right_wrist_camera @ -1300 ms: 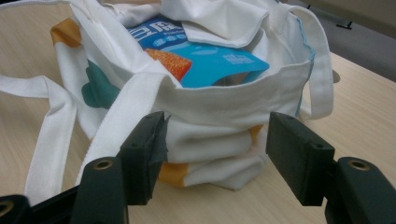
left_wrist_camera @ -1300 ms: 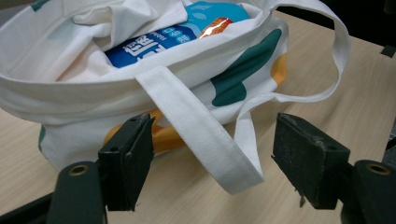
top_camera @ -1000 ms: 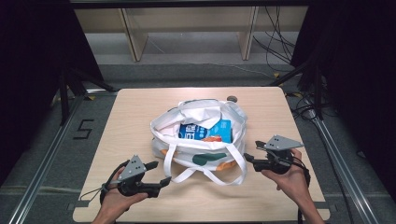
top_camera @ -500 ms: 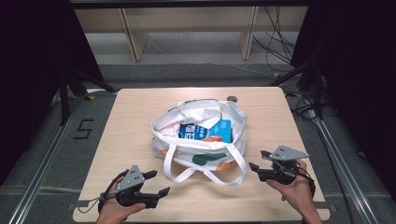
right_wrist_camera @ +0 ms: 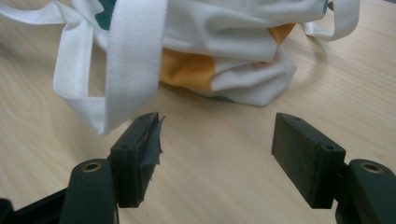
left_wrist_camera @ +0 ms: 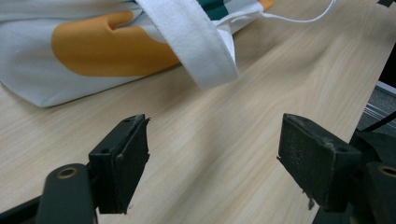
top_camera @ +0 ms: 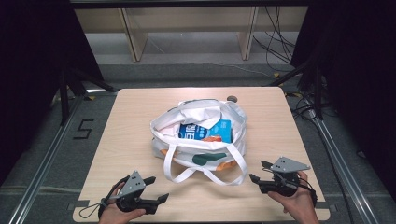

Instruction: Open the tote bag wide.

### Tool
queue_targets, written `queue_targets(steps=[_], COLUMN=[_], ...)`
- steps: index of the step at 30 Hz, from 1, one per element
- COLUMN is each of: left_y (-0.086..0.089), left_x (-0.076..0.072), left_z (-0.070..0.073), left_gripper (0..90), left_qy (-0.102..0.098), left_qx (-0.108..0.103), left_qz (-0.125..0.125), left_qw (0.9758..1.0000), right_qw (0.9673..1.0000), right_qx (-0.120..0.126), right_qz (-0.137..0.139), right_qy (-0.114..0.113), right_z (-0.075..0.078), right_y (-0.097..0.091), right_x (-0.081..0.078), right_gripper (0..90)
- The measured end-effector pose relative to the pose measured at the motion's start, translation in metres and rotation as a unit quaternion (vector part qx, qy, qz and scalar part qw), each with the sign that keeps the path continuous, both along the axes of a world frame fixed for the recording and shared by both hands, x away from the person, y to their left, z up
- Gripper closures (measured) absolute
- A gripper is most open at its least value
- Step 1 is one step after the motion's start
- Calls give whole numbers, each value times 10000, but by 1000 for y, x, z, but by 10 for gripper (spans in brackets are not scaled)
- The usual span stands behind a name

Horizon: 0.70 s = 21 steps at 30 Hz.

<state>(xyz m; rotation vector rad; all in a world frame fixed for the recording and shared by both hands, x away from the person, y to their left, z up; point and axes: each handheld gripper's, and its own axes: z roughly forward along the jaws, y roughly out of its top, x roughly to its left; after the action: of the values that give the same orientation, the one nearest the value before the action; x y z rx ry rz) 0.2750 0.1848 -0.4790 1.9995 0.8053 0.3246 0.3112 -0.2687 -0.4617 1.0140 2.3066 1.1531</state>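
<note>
A white tote bag [top_camera: 201, 140] with orange and green print lies in the middle of the wooden table [top_camera: 126, 135], a blue packet [top_camera: 205, 131] showing in its mouth. Its two white straps [top_camera: 205, 170] trail toward the near edge. My left gripper [top_camera: 158, 187] is open near the front left, short of the strap [left_wrist_camera: 196, 46] and the bag [left_wrist_camera: 93, 56], with bare wood between the jaws [left_wrist_camera: 215, 140]. My right gripper [top_camera: 258, 171] at the front right is open; its jaws have just been opening, with nothing between them [right_wrist_camera: 217, 135]. Strap [right_wrist_camera: 130, 60] and bag [right_wrist_camera: 233, 42] lie just beyond.
A small dark round thing [top_camera: 231, 98] sits at the table's far edge behind the bag. Wooden shelving [top_camera: 187, 28] stands on the floor beyond, with cables [top_camera: 275, 42] at the right. Metal rails [top_camera: 46, 158] run along both sides, and a "5" mark [top_camera: 83, 129] is on the floor.
Both hands have drawn back from the bag's straps toward the table's near edge and sunk a little. The right one has also shifted outward to the right. The bag has not moved.
</note>
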Motion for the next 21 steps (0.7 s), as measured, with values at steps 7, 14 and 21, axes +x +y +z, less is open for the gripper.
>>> queue_targets(steps=[7,14,21], left_y=[1,0,1], left_x=[-5,-6,-4], left_z=[-5,-10,-12], left_gripper=[235,233,228], left_qy=[99,156,84], left_qx=[30,1,49], left_qz=[78,71,52], left_qw=[9999,9999,9999], right_qw=[10000,9997,9995], right_qx=[-28,-71,-112], right_qz=[34,70,183], right_qy=[39,216,239], right_z=[-7,-16,-20], right_y=[-4,-8,-7], right_x=[-13,-25,-29], right_gripper=[315,314,313])
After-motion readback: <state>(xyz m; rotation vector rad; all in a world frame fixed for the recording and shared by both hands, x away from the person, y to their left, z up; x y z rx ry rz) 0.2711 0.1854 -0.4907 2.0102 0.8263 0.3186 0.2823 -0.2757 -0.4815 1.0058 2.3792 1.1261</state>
